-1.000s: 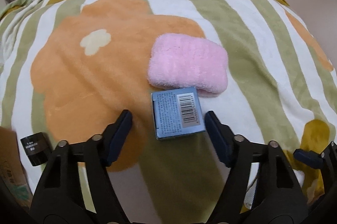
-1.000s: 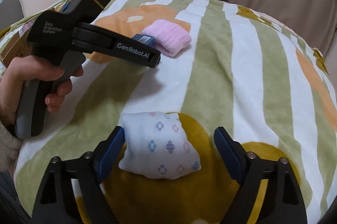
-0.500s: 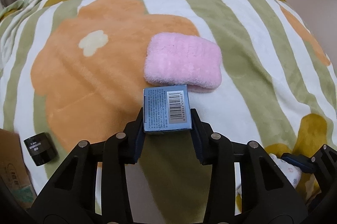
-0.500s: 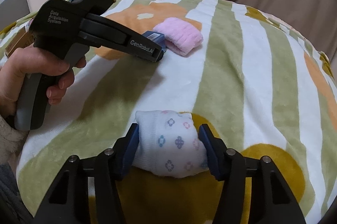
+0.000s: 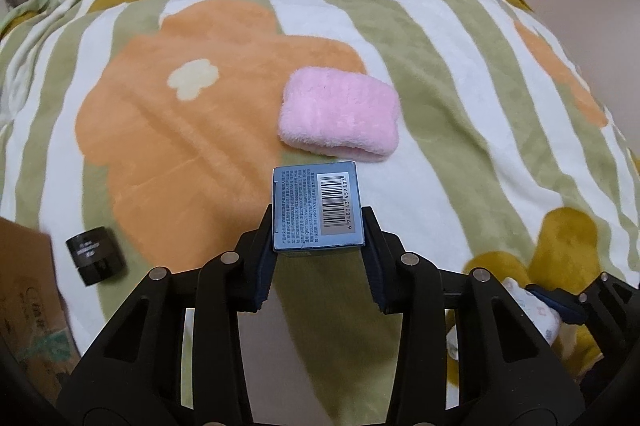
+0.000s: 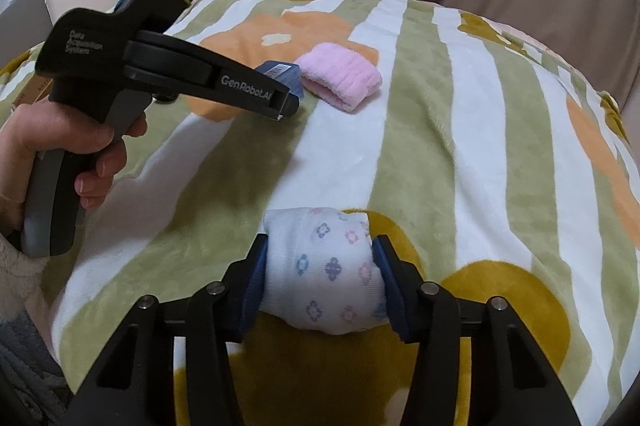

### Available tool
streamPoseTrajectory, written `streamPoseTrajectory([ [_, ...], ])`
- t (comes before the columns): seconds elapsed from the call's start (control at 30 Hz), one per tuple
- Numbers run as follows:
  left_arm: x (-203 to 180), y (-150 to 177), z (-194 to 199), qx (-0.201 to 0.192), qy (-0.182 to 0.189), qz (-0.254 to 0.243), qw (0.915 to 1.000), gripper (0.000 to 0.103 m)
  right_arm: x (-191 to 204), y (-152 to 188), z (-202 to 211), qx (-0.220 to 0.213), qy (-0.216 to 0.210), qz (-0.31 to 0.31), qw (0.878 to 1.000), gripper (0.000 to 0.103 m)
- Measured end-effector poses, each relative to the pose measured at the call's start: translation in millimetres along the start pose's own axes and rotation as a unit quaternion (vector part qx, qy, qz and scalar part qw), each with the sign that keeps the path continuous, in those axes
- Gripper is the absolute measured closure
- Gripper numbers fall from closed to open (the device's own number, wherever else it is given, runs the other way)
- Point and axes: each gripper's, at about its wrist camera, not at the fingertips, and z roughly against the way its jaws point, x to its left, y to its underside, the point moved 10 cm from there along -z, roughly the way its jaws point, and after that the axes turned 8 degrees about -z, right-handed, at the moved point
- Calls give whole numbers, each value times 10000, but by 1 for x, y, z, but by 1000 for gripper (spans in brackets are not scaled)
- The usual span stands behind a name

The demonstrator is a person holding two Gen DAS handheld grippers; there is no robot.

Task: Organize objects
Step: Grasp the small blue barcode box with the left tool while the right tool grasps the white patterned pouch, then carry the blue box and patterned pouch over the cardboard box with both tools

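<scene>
Showing only leftward: black jar (image 5: 95,254), cardboard box (image 5: 24,310).

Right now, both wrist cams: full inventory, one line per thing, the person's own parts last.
blue box: 1, blue with a barcode, clamped in the left gripper, near the pink cloth
pink cloth: 1, pink, folded, on the blanket beyond the box
patterned cloth bundle: 1, white with small blue and pink motifs, pinched in the right gripper
black jar: 1, black, on the blanket at far left
cardboard box: 1, brown, at the left edge, cut off
blanket: 1, green and white stripes with orange and mustard flowers, under everything
left gripper: 1, black, shut on the box
right gripper: 1, black, jaws just been closing, pads pressing the bundle
hand: 1, holding the left gripper's handle
</scene>
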Motion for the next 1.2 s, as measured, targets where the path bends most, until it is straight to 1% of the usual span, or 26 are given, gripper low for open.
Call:
streamPoseTrajectory([
  [0.27,1,-6,41,-244,24,9,9997,68,3,-6,23,-76,-28,-277,9996,57],
  [0.43,5,-10,70,-434,-14,-41,9990,68,9,-15,43,-218,59,-253,9994,57],
  [0.7,17,-8,110,-654,-88,-20,9978,68,22,-21,65,-342,33,-351,9988,57],
  [0.93,36,-1,145,-808,-229,93,9964,68,36,-38,85,-529,41,-308,9981,57],
  [1.2,69,8,184,-1032,-453,187,9935,68,66,-59,98,-700,-9,-94,9975,57],
])
